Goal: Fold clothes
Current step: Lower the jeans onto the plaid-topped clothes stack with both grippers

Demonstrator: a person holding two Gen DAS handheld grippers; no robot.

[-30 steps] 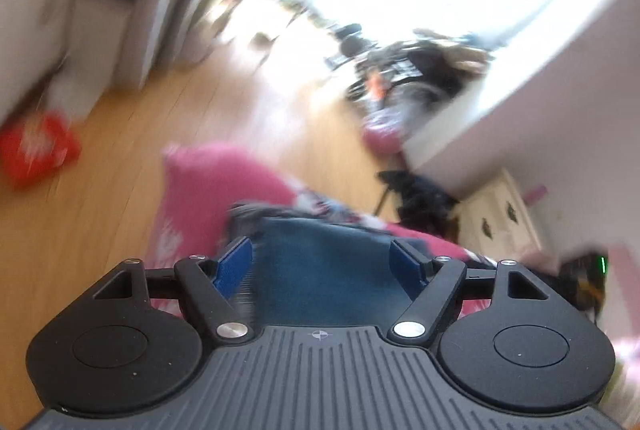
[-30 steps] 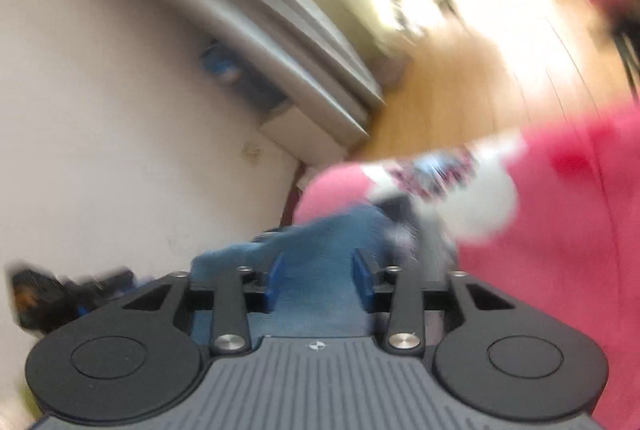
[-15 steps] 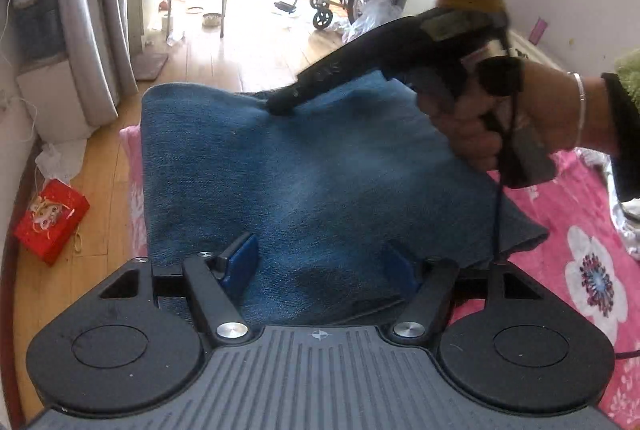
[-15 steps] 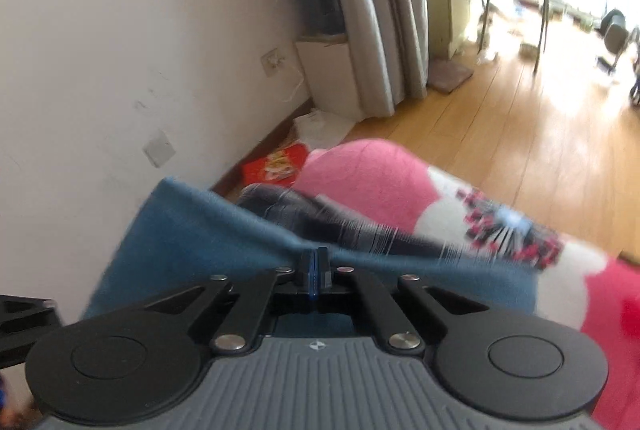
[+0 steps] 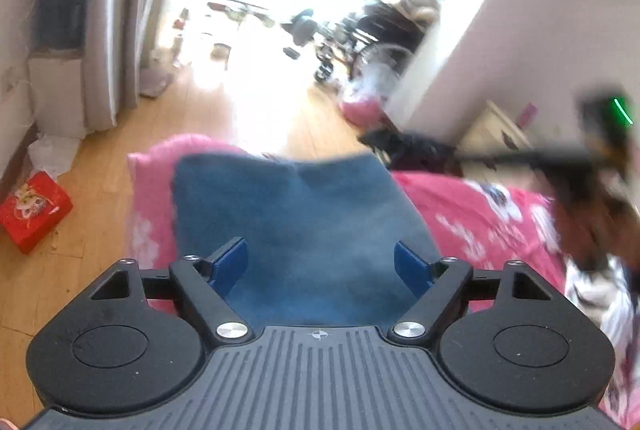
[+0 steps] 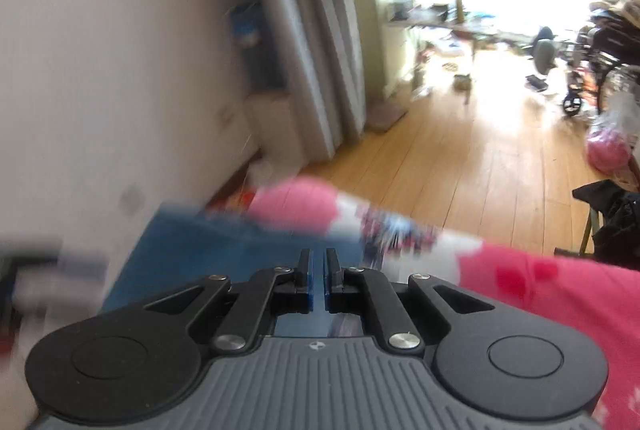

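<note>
Folded blue denim [image 5: 296,226] lies lengthwise away from the left gripper [image 5: 320,264], jaws spread and just widening; right gripper [image 6: 318,280] apparently pinched empty.

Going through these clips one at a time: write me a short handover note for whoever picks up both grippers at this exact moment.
Left gripper: jaws wide open over the blue cloth, gripping nothing.
Right gripper: nearly shut, only a thin gap; nothing visibly pinched.
The blue cloth lies folded on the pink blanket, near its far corner.
Done: the cloth looks folded at least once.
Left: possibly another fold or smoothing; blur hides the edges.
</note>
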